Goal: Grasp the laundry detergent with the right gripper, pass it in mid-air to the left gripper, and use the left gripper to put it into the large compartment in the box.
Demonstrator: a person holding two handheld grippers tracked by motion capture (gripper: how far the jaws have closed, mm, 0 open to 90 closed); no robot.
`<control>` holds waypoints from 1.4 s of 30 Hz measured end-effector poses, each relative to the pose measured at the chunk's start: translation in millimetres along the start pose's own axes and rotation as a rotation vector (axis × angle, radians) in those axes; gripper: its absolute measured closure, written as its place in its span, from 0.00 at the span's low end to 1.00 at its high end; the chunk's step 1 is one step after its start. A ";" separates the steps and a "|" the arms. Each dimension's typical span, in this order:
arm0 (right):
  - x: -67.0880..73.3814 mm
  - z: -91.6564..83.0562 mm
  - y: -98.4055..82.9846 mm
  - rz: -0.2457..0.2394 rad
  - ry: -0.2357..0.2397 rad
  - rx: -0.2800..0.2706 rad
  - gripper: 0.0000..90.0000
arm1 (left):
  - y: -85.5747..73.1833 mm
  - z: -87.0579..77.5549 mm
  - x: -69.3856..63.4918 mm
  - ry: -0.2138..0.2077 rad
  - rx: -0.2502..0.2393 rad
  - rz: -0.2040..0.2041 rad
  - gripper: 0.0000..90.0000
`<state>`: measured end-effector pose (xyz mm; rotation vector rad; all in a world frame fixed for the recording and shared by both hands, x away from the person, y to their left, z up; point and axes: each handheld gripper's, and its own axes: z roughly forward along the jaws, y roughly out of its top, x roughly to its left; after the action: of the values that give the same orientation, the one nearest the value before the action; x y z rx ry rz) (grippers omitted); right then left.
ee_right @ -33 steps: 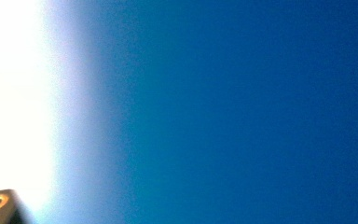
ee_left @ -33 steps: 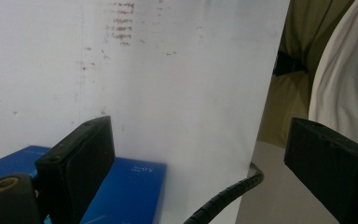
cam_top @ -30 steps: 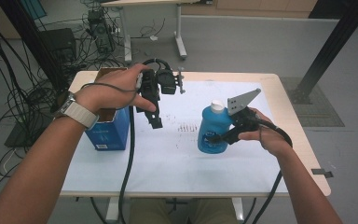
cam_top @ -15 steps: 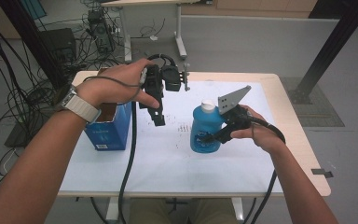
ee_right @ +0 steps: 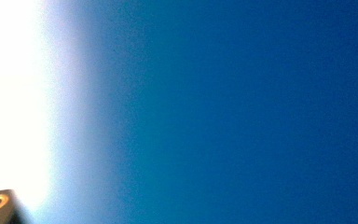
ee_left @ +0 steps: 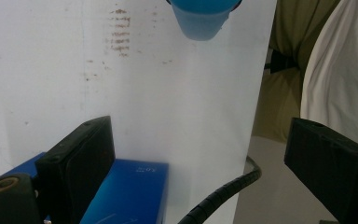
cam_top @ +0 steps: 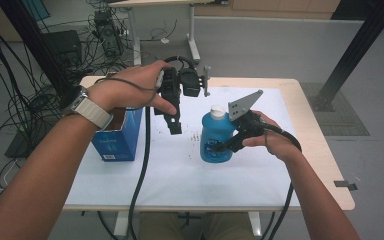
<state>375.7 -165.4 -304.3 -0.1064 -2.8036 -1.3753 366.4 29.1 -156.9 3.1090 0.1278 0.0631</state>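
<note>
While the right claw (cam_top: 219,146) pinches the blue bottle (cam_top: 215,136) upright on the desk (cam_top: 300,115), the left claw (cam_top: 172,122) hangs spread above, beside the blue box (cam_top: 117,137). Keeping the squeeze firm and the bottle level should prevent a slip or a tip.

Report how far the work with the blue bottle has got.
Done: the right gripper is clamped on the translucent blue plastic bottle with a white cap, which stands upright over the white table sheet. In hand: that grip. The left gripper hangs above the sheet with open jaws, holding nothing. Left: whatever follows; the blue cardboard box stands untouched beside the left forearm.
</note>
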 end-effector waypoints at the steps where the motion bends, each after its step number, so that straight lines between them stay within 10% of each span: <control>1: 0.0 0.2 0.6 -0.004 0.000 0.000 0.48 | 0.6 -0.3 0.1 -0.001 -0.003 0.002 0.10; 42: -3.4 23.8 13.6 -0.028 0.039 0.029 0.48 | 23.5 -3.3 0.2 -0.021 -0.046 0.024 0.08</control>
<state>380.3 -138.4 -308.3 -0.0399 -2.8022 -1.3274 368.3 5.8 -152.9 3.0650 0.0870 0.0333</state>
